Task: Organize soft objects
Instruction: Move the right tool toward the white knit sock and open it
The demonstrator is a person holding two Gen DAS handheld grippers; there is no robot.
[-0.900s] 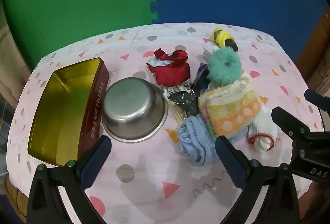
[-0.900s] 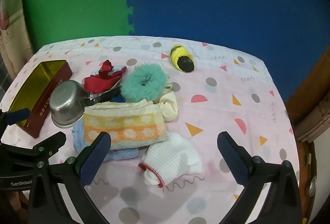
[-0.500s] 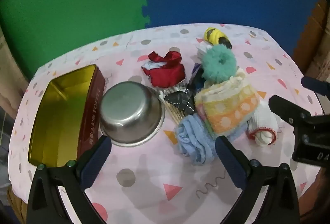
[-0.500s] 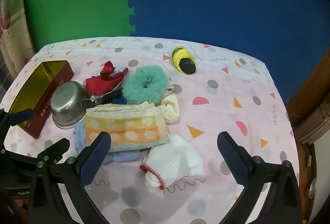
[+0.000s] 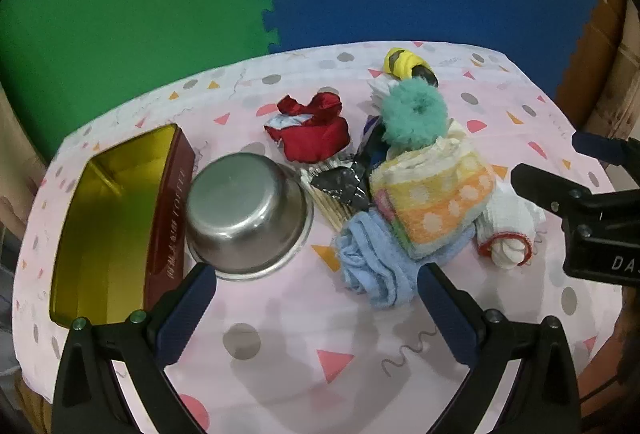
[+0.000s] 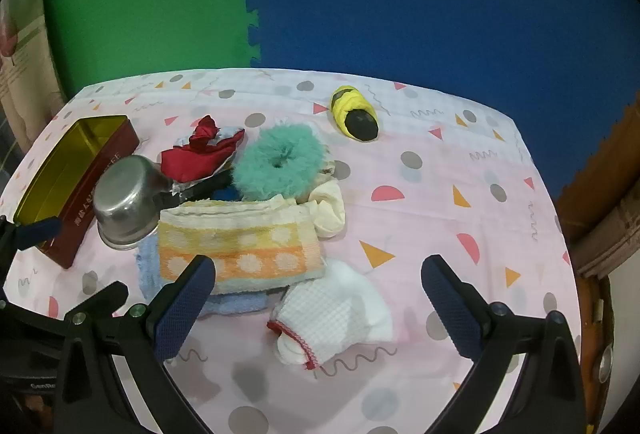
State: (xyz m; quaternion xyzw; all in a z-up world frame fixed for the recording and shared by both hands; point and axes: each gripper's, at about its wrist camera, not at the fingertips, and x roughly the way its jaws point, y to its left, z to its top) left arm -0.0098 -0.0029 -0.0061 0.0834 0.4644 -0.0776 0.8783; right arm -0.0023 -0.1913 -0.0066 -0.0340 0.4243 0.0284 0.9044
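Both tools hang over the table with nothing between their tips: the left gripper (image 5: 316, 298) is spread wide at the bottom of its view, and the right gripper (image 6: 318, 294) is spread just as wide at the bottom of its own. The soft things lie heaped at the middle of the pink tablecloth (image 6: 460, 234). A folded orange and yellow towel (image 6: 240, 246) rests on a crumpled blue cloth (image 5: 372, 266), a fluffy teal scrunchie (image 6: 278, 168) sits just above it in the frame, and a red cloth (image 5: 312, 132) lies to the upper left. A white waffle cloth (image 6: 332, 318) with red trim lies apart at the lower middle of the right view, and a yellow and black roll (image 6: 354, 114) sits alone near the top. All of these look light, limp and easy to squash, so a pinch probably needs to gather a thick fold or a bunched edge, not a flat face. The white cloth seems the simplest first pick, taken across its rolled trimmed end. At the left stand an upturned steel bowl (image 5: 244, 210) and an open tin (image 5: 100, 226), both hard; the tin looks like a likely place for the soft things.
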